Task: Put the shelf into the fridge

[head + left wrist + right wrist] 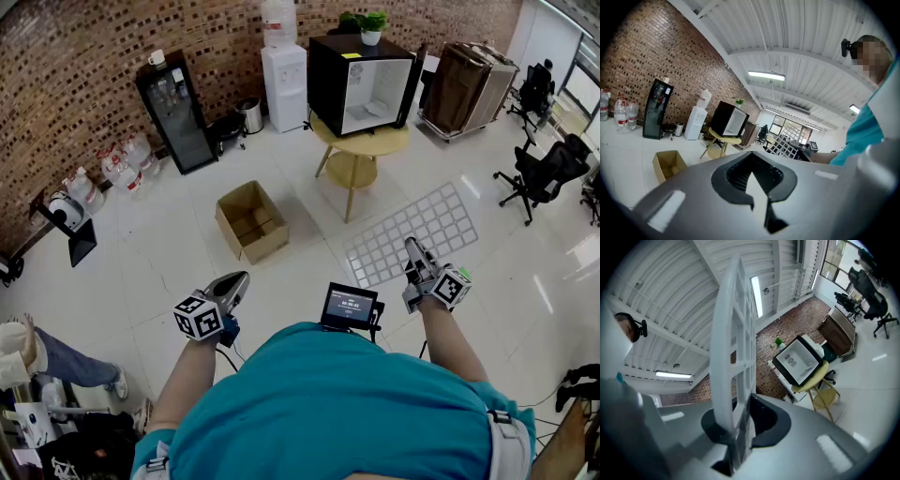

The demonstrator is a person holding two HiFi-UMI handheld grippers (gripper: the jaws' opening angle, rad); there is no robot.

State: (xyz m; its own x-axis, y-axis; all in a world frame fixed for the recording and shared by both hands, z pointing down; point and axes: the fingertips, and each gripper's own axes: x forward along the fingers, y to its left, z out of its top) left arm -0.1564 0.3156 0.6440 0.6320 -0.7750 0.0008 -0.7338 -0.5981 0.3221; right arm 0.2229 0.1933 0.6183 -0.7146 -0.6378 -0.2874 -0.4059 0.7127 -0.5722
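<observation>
One shelf | white open grid, flat | clamped in right tongs

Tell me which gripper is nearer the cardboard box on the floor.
Left. The left gripper hangs just short of the cardboard box; the right gripper, holding the shelf, is well off to its right.

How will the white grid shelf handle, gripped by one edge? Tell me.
Probably stiff: the shelf juts out flat from the right claw. Likely light, being open lattice. Clamped at one edge only, it may swing or twist.
</observation>
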